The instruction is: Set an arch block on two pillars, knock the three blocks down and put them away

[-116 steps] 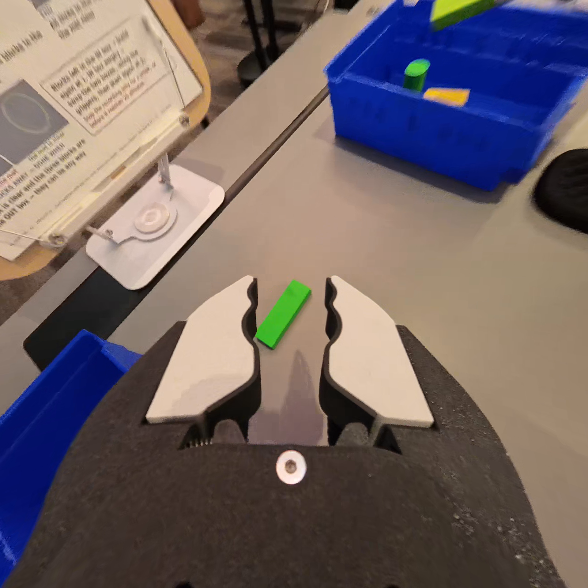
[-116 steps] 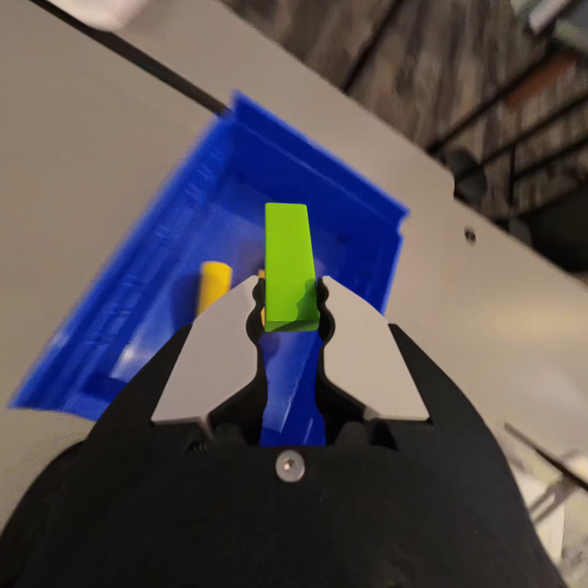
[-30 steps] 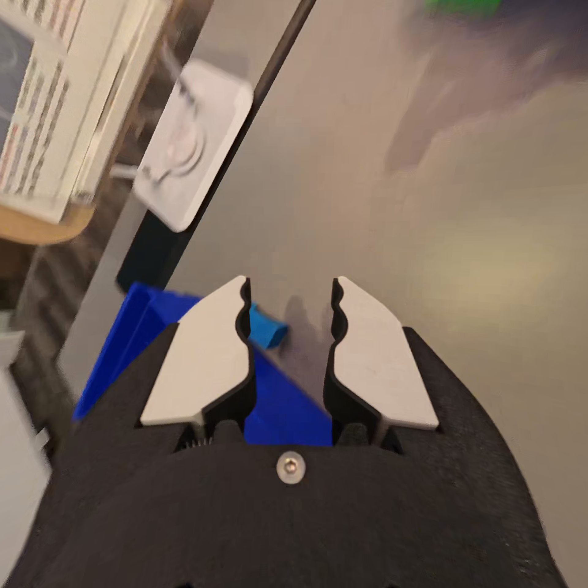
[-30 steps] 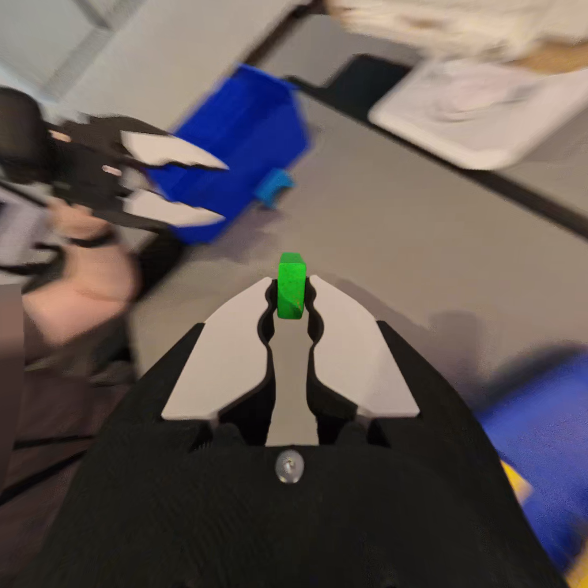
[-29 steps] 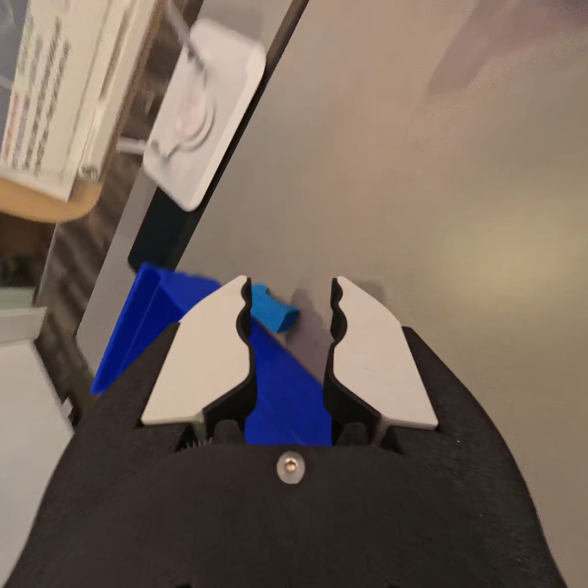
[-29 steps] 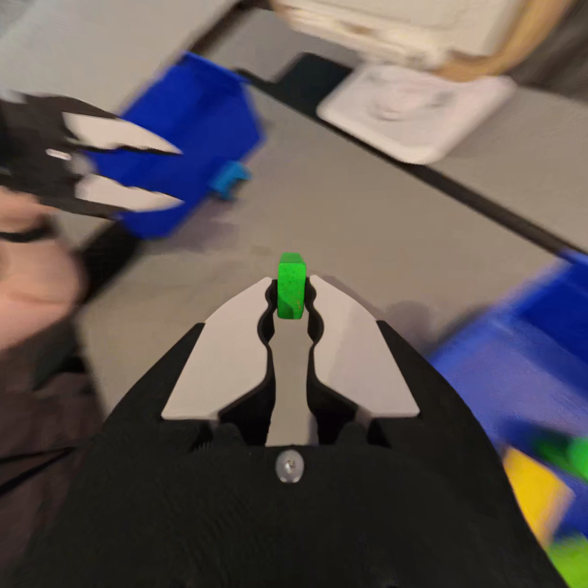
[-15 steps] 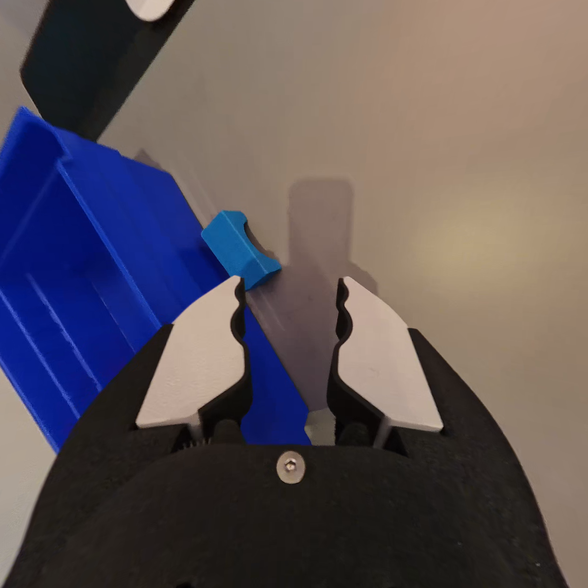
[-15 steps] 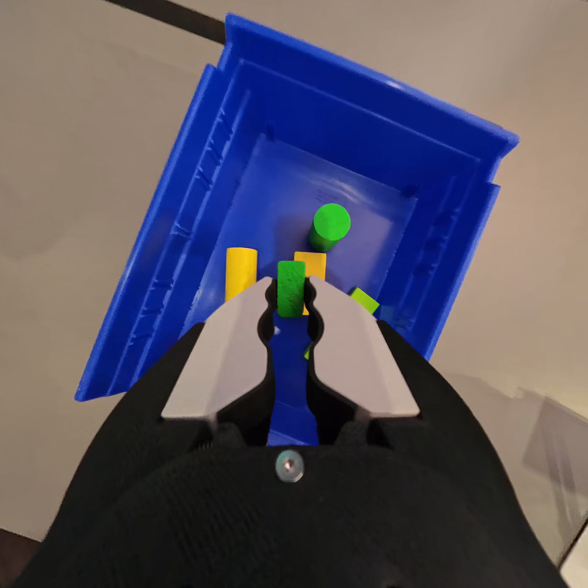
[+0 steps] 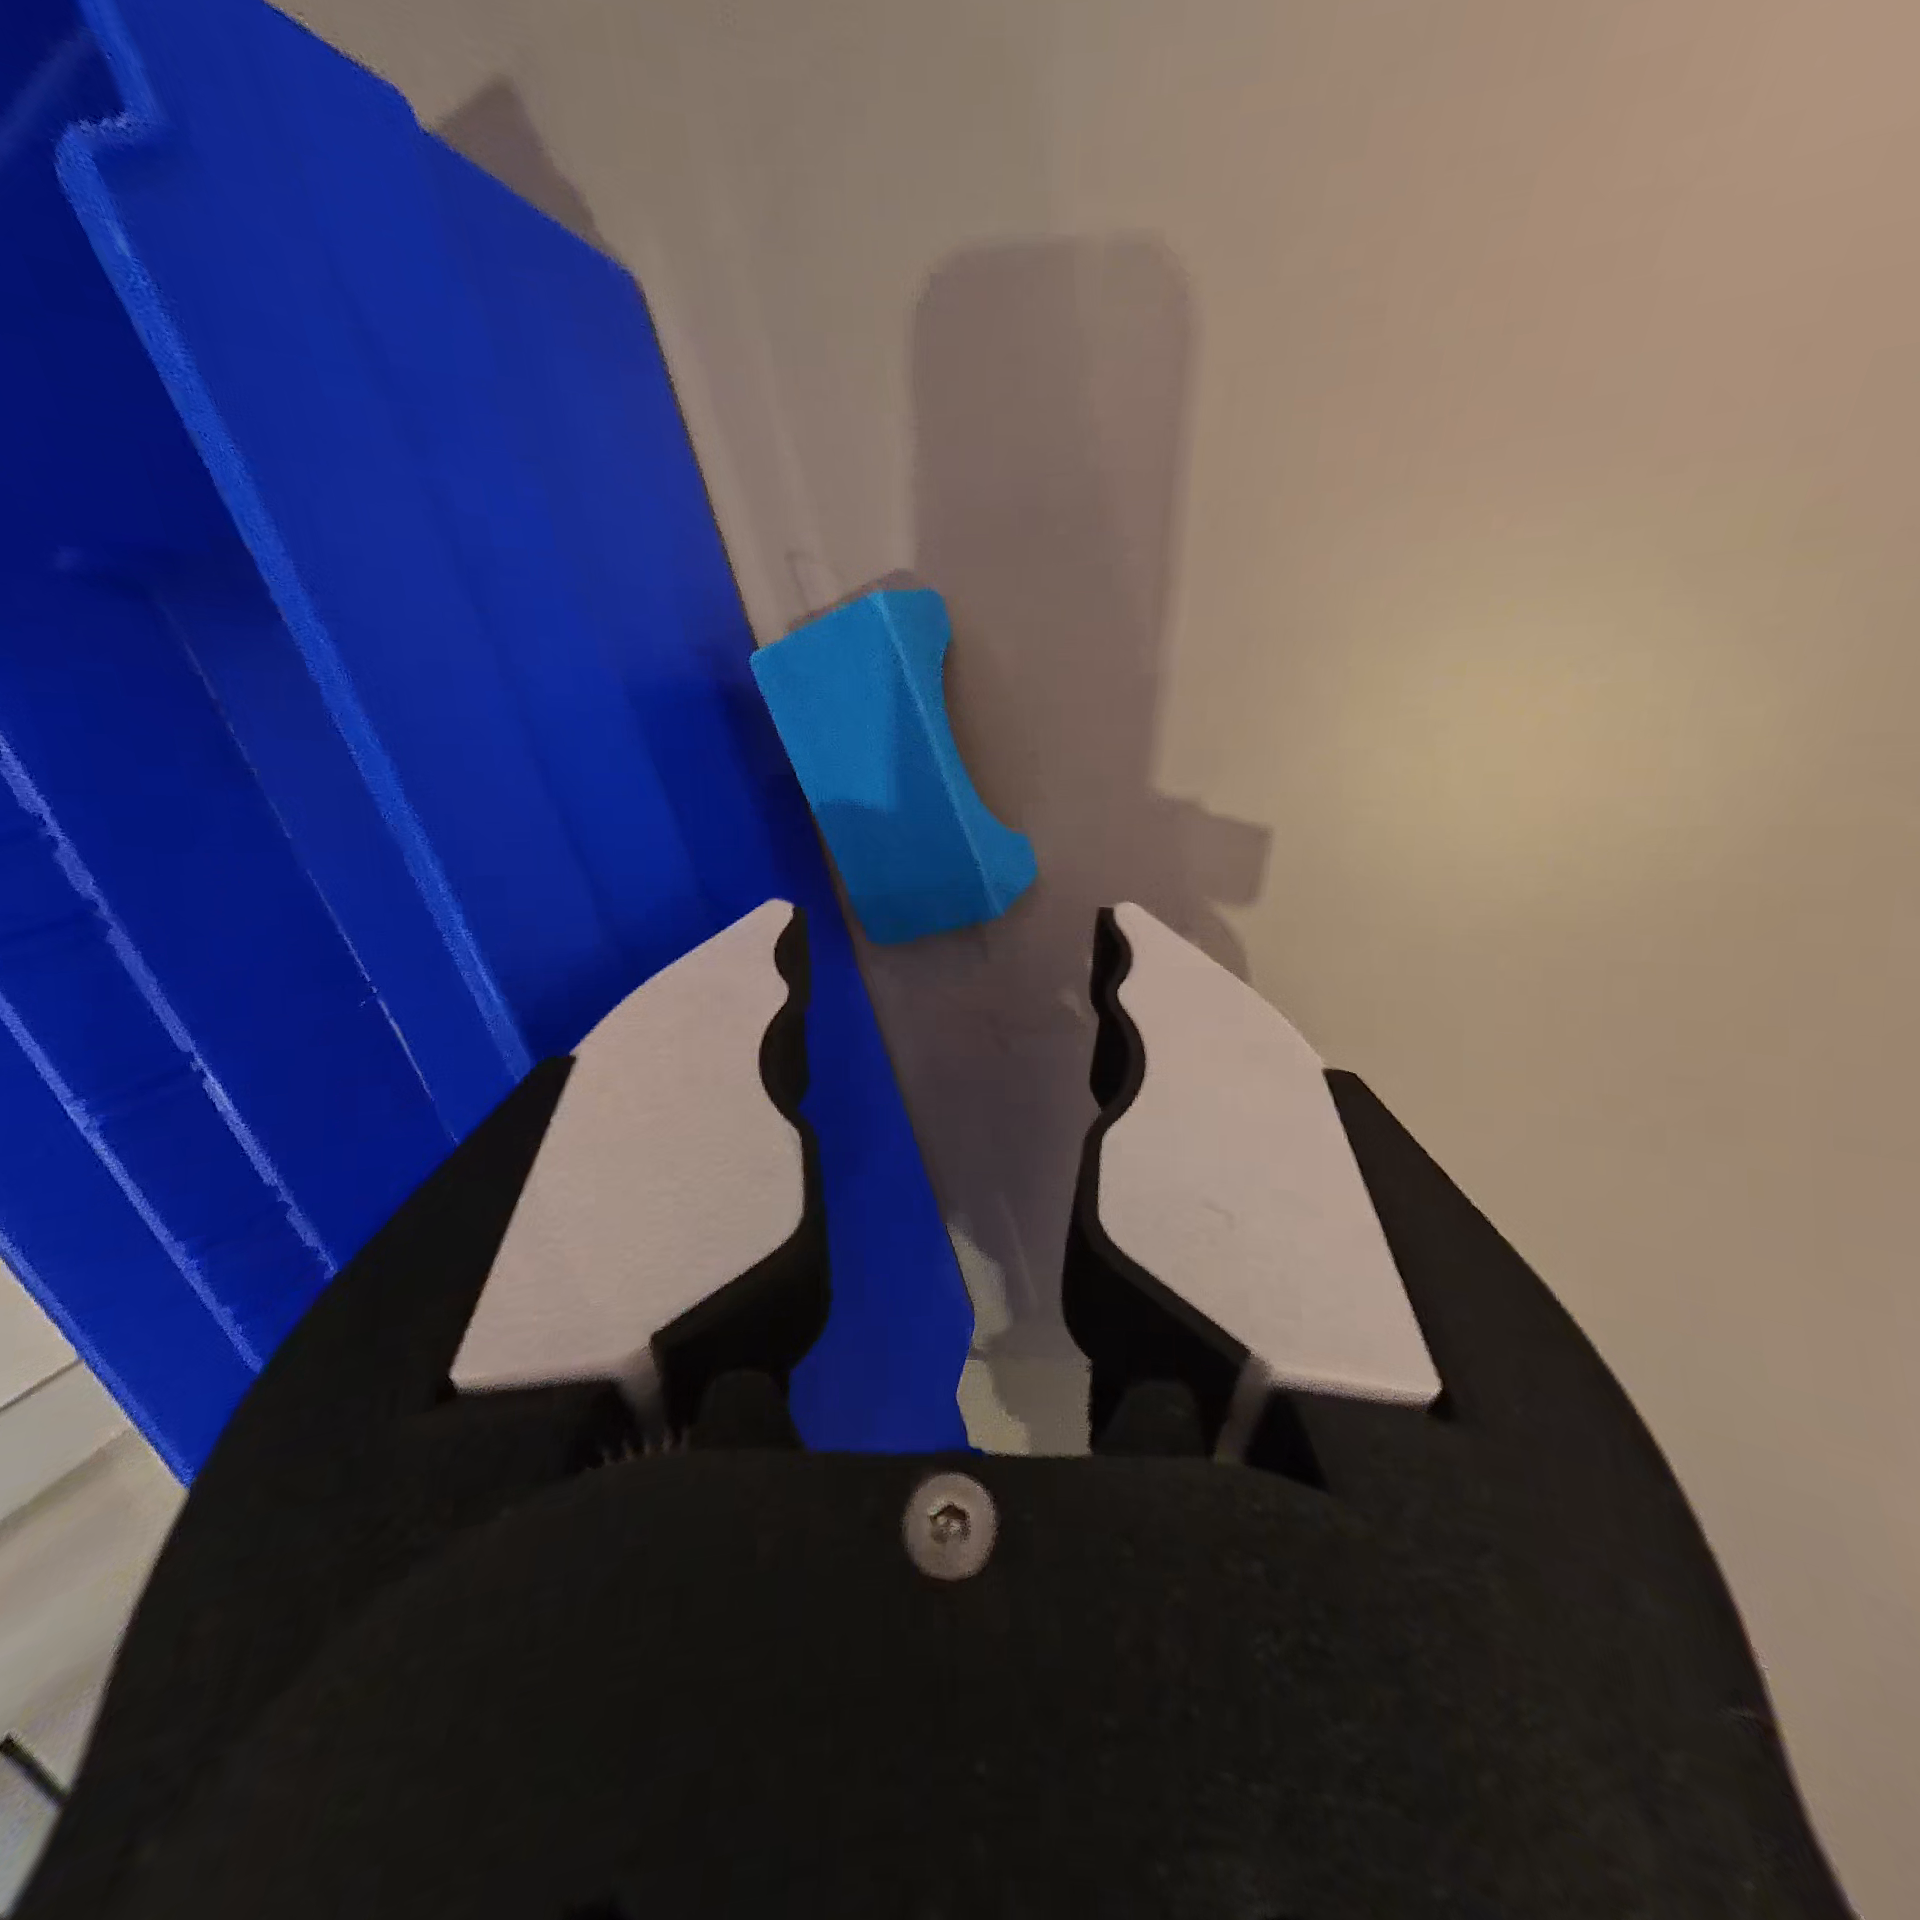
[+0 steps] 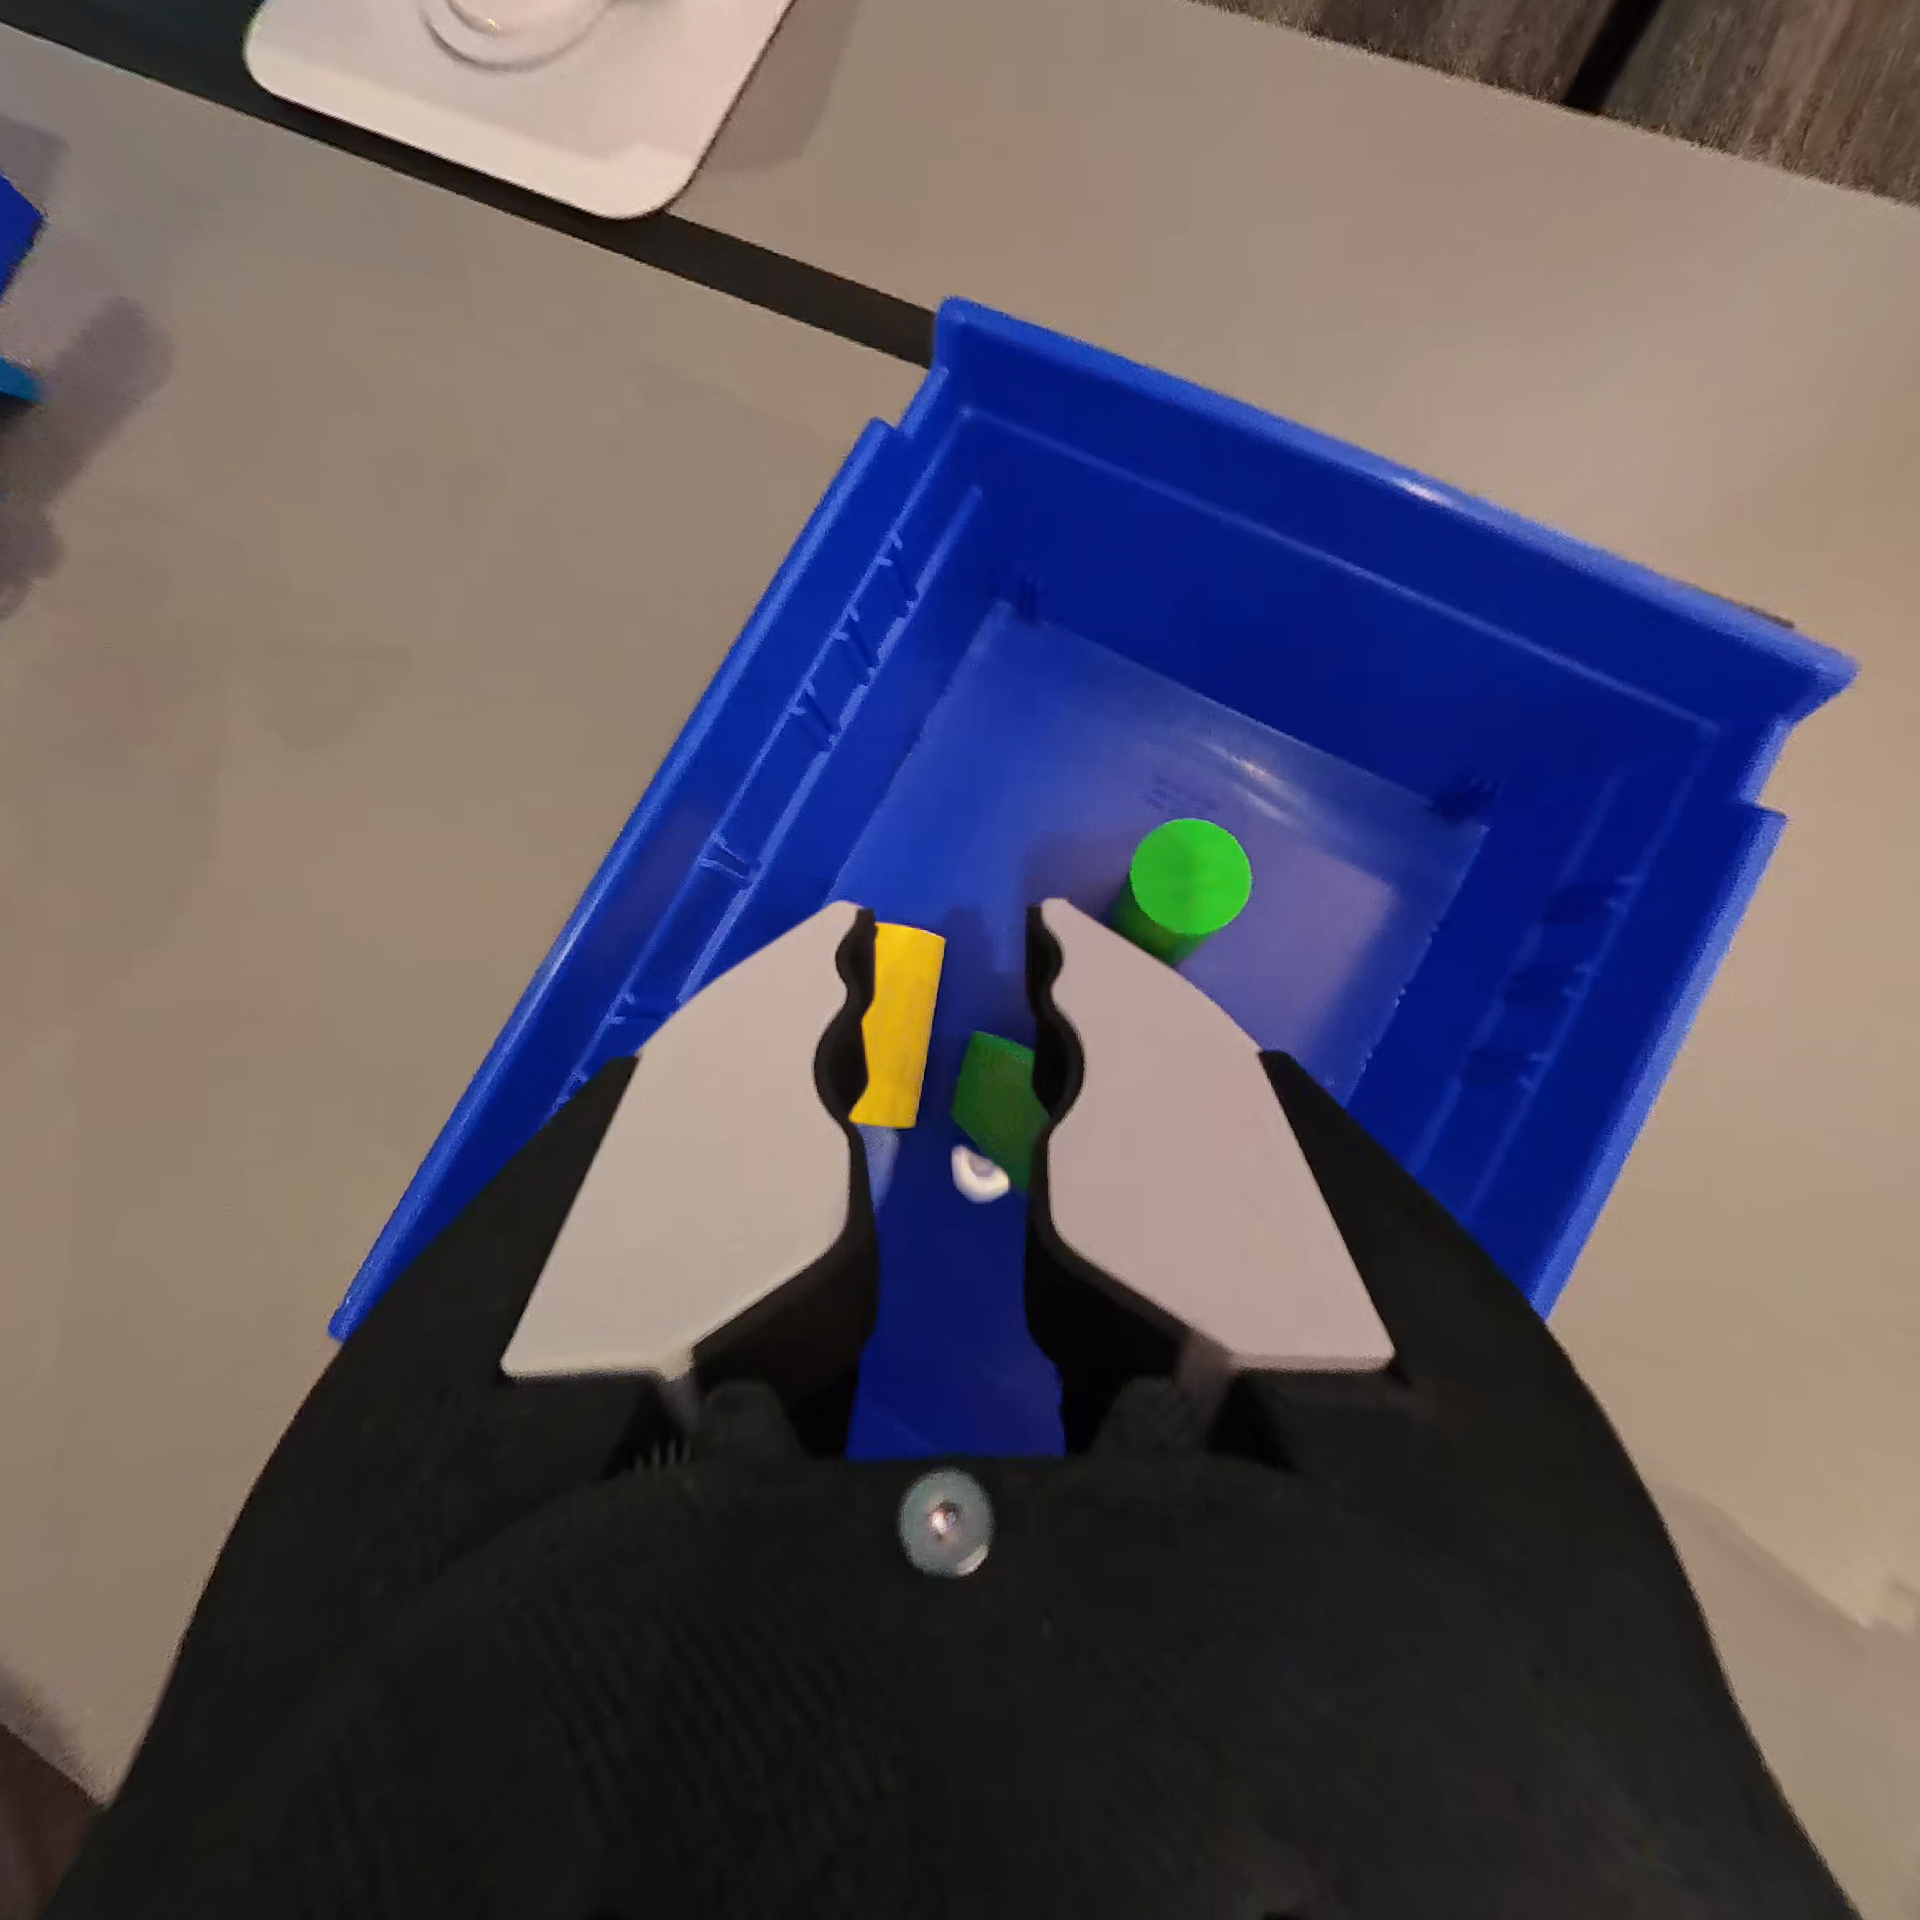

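Observation:
A light blue arch block (image 9: 894,769) lies on the grey table against the outer wall of a blue bin (image 9: 312,727). My left gripper (image 9: 945,920) is open and empty, just short of the arch block, over the bin's edge. My right gripper (image 10: 940,920) is open over a second blue bin (image 10: 1351,540). A dark green flat block (image 10: 997,1101) lies in that bin below the jaws, beside a yellow cylinder (image 10: 899,1023) and an upright green cylinder (image 10: 1184,883). Other blocks in the bin are hidden behind the fingers.
A white stand base (image 10: 520,94) sits beyond a dark seam (image 10: 727,270) in the table, at the far left of the right wrist view. Bare grey tabletop (image 9: 1507,623) lies to the right of the arch block. A corner of the left bin (image 10: 16,229) shows at the left edge. Spacing between my two grippers at the tips: around 50 cm. Measured from the fingertips, the upright green cylinder (image 10: 1184,883) is 7 cm or so from the right gripper and 50 cm from the left.
My right gripper carried the green flat block over the bin, opened, and the block dropped in. My left gripper swung down toward the arch block beside the left bin, staying open.

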`<move>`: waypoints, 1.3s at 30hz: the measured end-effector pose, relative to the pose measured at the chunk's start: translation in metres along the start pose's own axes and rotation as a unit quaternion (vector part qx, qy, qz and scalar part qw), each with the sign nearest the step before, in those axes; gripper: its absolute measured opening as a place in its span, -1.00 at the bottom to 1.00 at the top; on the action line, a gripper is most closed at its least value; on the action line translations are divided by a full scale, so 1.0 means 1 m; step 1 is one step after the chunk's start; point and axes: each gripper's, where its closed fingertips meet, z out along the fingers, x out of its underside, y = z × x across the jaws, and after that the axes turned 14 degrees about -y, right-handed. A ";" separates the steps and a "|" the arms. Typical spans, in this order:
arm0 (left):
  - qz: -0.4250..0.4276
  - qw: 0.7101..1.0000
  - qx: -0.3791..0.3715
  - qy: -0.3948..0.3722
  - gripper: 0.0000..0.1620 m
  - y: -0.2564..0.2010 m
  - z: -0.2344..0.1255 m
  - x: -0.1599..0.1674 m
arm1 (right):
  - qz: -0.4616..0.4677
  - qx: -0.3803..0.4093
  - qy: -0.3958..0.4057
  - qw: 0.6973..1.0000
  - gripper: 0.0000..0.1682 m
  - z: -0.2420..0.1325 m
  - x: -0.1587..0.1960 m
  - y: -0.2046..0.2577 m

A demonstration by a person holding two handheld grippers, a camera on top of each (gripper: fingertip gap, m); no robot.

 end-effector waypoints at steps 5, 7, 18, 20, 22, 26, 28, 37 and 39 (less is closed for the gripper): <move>-0.001 0.999 -0.038 0.019 -0.35 0.005 0.013 -0.003 | -0.023 -0.015 0.000 1.000 -0.65 -0.001 0.001 0.004; -0.002 0.998 -0.050 0.033 -0.34 0.007 0.020 0.000 | -0.029 -0.017 0.009 0.999 -0.65 0.000 0.004 0.005; 0.075 0.992 -0.068 0.081 -0.48 0.002 0.027 0.002 | -0.046 -0.006 0.015 0.999 -0.65 -0.002 0.004 0.003; 0.080 0.994 -0.039 0.057 -0.51 -0.007 0.024 -0.002 | -0.052 -0.004 0.009 0.999 -0.65 -0.003 -0.001 0.006; 0.078 0.997 -0.007 0.027 -0.56 -0.017 0.018 -0.006 | -0.061 -0.002 -0.004 0.998 -0.65 -0.005 -0.009 0.011; 0.101 0.992 0.051 -0.056 -0.57 -0.038 -0.006 -0.019 | -0.086 -0.012 -0.032 0.996 -0.65 -0.009 -0.028 0.032; 0.101 0.983 0.110 -0.102 -0.57 -0.058 -0.024 -0.026 | -0.106 -0.027 -0.040 0.993 -0.66 -0.008 -0.037 0.050; 0.225 0.846 0.364 -0.318 -0.57 -0.140 -0.157 -0.039 | -0.217 -0.378 -0.138 0.889 -0.50 0.007 -0.064 0.242; 0.255 0.815 0.397 -0.335 -0.57 -0.151 -0.179 -0.029 | -0.214 -0.428 -0.129 0.868 -0.45 0.010 -0.058 0.270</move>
